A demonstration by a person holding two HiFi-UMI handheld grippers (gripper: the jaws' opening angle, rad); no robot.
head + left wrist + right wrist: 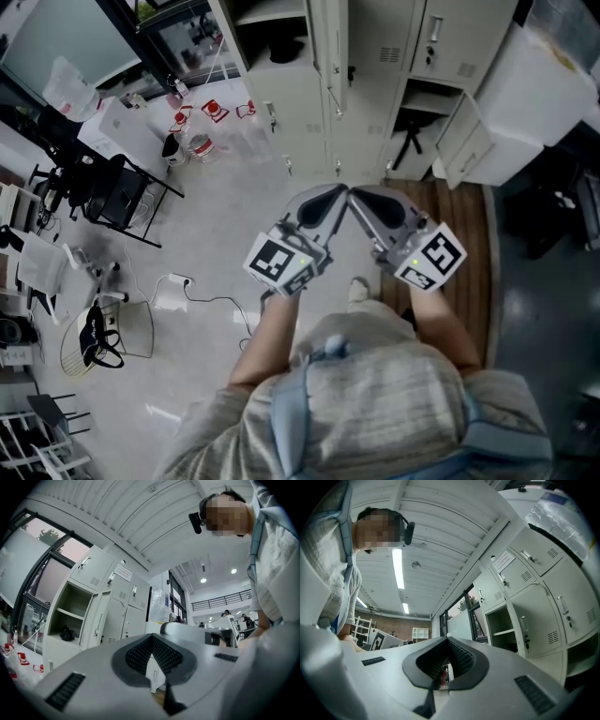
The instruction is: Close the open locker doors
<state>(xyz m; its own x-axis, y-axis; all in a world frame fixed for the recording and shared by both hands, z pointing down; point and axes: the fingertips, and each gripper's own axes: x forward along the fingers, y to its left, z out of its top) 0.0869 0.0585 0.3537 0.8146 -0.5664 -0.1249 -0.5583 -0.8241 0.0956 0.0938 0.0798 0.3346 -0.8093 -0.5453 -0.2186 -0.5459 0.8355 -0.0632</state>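
The grey lockers (375, 66) stand ahead of me. An upper compartment (274, 37) is open with a dark object on its shelf, and its door (333, 52) swings out. Lower right, another compartment (412, 127) is open, its door (461, 139) hanging outward. My left gripper (339, 195) and right gripper (356, 195) are held together at chest height, tips nearly touching, well short of the lockers. Both are shut and hold nothing. The open compartment (70, 616) shows in the left gripper view past the left gripper (152, 638). The right gripper (449, 640) sees the open compartment (504, 627).
A large white box (539, 89) stands right of the lockers by the low open door. A black folding chair (122, 192), red-labelled bottles (202, 127) and a white cable (202, 300) lie on the floor to the left. A wooden mat (459, 234) lies under the right locker.
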